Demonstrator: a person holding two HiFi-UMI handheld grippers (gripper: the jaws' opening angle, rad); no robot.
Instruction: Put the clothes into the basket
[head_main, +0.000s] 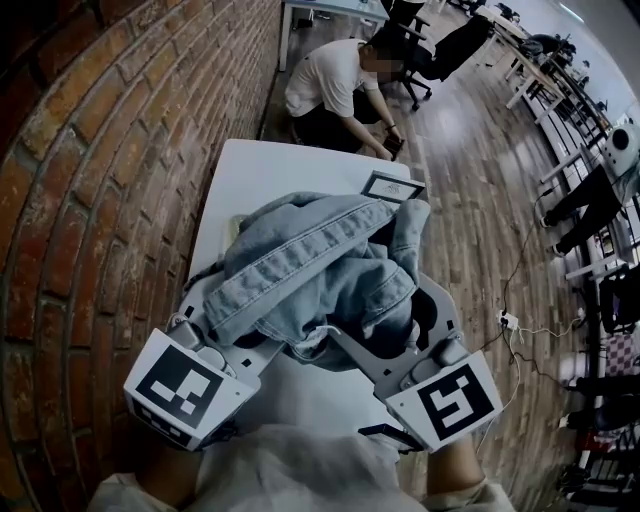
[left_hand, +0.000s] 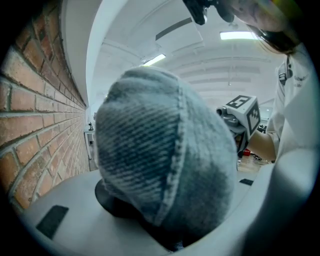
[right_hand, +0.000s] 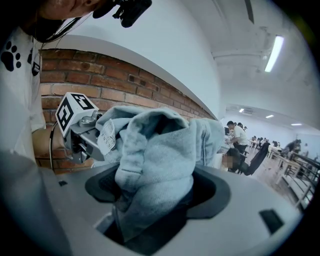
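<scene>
The left gripper (head_main: 232, 340), half closed, and the right gripper (head_main: 395, 345), wider, are each clamping bunched folds of the denim jacket (head_main: 320, 265), lifting it over the white table (head_main: 290, 168). This is probably the carrying step. Next, they need to find the basket, which is not in view.

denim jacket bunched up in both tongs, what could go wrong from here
1. The light blue denim jacket is only pinched by folds in the left tongs and right tongs; a fold could slip out.
2. It hides much of the white table in the head view, and no basket shows, so the drop may miss.
</scene>
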